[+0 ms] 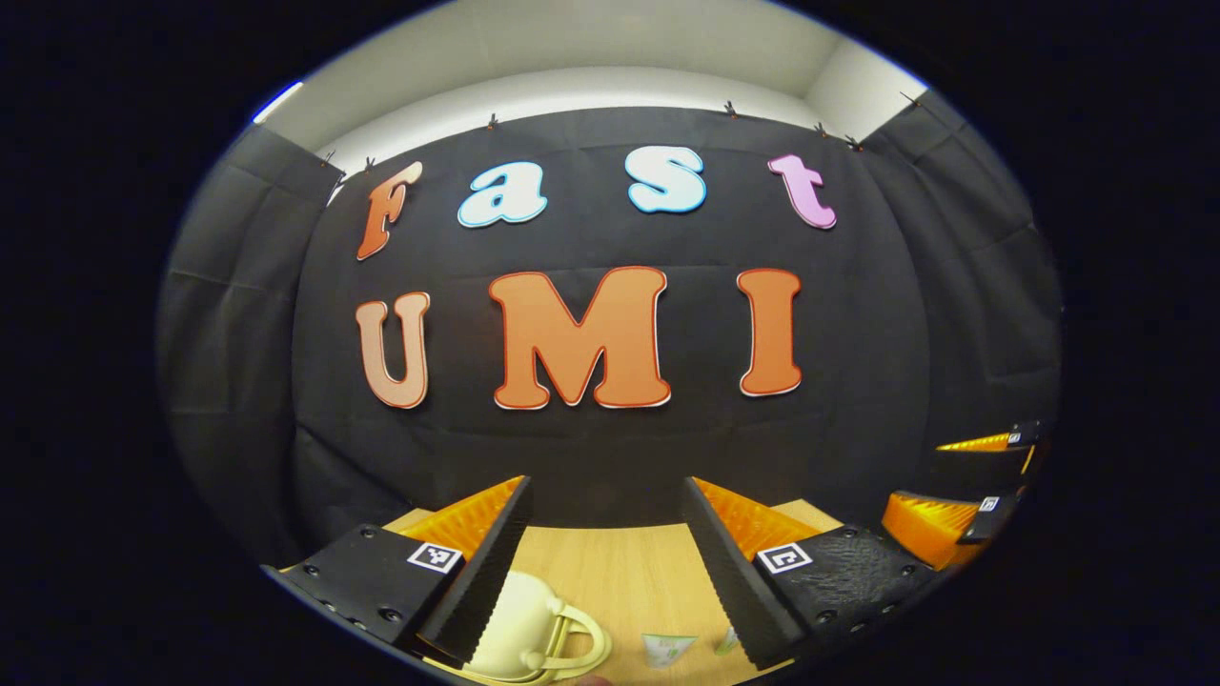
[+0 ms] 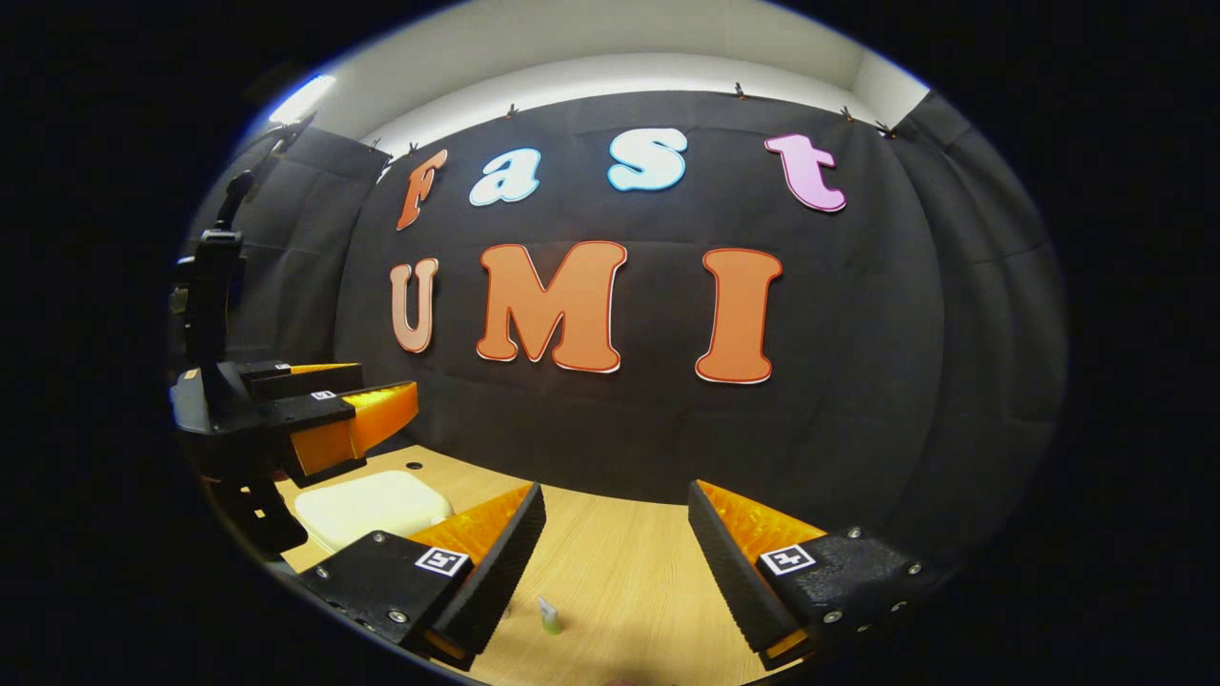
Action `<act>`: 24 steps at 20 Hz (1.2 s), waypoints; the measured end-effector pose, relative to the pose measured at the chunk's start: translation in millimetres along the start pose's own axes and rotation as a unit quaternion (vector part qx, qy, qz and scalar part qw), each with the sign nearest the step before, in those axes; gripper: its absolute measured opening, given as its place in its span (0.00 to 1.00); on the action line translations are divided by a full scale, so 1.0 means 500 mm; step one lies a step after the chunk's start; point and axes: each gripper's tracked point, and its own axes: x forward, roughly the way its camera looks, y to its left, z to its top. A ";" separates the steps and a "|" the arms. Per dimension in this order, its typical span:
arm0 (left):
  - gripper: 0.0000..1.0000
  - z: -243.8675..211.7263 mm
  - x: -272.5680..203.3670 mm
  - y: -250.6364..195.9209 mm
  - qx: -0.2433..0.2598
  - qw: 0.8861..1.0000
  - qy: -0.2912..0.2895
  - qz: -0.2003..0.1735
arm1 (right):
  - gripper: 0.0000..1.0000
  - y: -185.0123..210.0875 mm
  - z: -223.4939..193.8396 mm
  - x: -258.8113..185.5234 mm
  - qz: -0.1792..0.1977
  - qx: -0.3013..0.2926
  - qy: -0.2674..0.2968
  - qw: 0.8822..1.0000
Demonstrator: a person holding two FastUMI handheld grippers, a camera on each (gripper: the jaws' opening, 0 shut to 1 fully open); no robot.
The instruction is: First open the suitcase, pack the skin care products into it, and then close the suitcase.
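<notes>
Jaws apart on both the left gripper (image 1: 605,534) and right gripper (image 2: 615,538), nothing between; cream case (image 1: 519,619) sits closed on the table (image 1: 620,581) below; small tubes (image 1: 667,650) lie beside it.

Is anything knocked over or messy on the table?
Nothing looks spilled or broken. The cream suitcase sits closed on the wooden table, with small skin care products lying loose beside it, not yet packed. Both the left gripper and the right gripper hang open above the table, holding nothing.
</notes>
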 end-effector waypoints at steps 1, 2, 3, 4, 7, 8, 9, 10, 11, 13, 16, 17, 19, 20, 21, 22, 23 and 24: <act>0.96 -0.016 -0.003 -0.003 0.012 1.000 0.009 -0.003 | 0.95 -0.001 -0.007 -0.001 0.003 0.003 0.001 1.000; 0.96 -0.037 -0.004 -0.006 0.024 1.000 0.016 -0.007 | 0.96 -0.006 -0.011 -0.001 0.005 0.005 0.003 1.000; 0.97 -0.059 -0.007 -0.007 0.040 0.999 0.027 -0.010 | 0.95 -0.009 -0.019 0.000 0.009 0.007 0.006 1.000; 0.98 -0.079 -0.012 -0.004 0.063 0.997 0.036 -0.012 | 0.96 -0.012 -0.026 0.001 0.011 0.008 0.009 1.000; 0.98 -0.146 -0.026 0.001 0.146 0.987 0.060 -0.021 | 0.95 -0.018 -0.041 0.006 0.021 0.005 0.012 1.000; 0.98 -0.173 -0.034 0.002 0.170 0.983 0.069 -0.028 | 0.95 -0.021 -0.048 0.010 0.020 0.003 0.015 1.000; 0.98 -0.196 -0.041 0.000 0.193 0.977 0.078 -0.037 | 0.95 -0.024 -0.053 0.011 0.016 0.001 0.019 1.000; 0.98 -0.222 -0.043 -0.003 0.219 0.971 0.082 -0.047 | 0.95 -0.024 -0.056 0.013 0.013 0.000 0.021 1.000; 0.98 -0.248 -0.042 -0.004 0.244 0.964 0.086 -0.058 | 0.96 -0.025 -0.058 0.018 0.008 -0.004 0.021 1.000; 0.98 -0.313 -0.032 -0.006 0.294 0.946 0.105 -0.091 | 0.96 -0.028 -0.066 0.023 -0.009 -0.012 0.020 1.000; 0.96 -0.389 -0.025 -0.007 0.351 0.920 0.113 -0.132 | 0.96 -0.031 -0.073 0.032 -0.047 -0.008 0.031 0.998; 0.96 -0.416 -0.024 -0.004 0.368 0.911 0.118 -0.144 | 0.96 -0.026 -0.073 0.034 -0.053 -0.004 0.033 0.998; 0.96 -0.473 -0.017 0.008 0.401 0.892 0.134 -0.162 | 0.95 -0.023 -0.073 0.036 -0.070 -0.004 0.035 0.997; 0.96 -0.502 -0.014 0.014 0.412 0.883 0.143 -0.172 | 0.96 -0.023 -0.077 0.039 -0.077 -0.006 0.039 0.996; 0.96 -0.529 -0.016 0.022 0.419 0.876 0.157 -0.178 | 0.96 -0.024 -0.079 0.039 -0.084 -0.007 0.042 0.996; 0.97 -0.553 -0.014 0.027 0.427 0.870 0.164 -0.183 | 0.96 -0.024 -0.078 0.037 -0.090 -0.008 0.044 0.995; 0.97 -0.574 -0.014 0.034 0.438 0.862 0.174 -0.187 | 0.96 -0.026 -0.078 0.037 -0.097 -0.009 0.044 0.994; 0.96 -0.593 -0.016 0.039 0.449 0.854 0.179 -0.191 | 0.95 -0.026 -0.080 0.036 -0.101 -0.010 0.046 0.994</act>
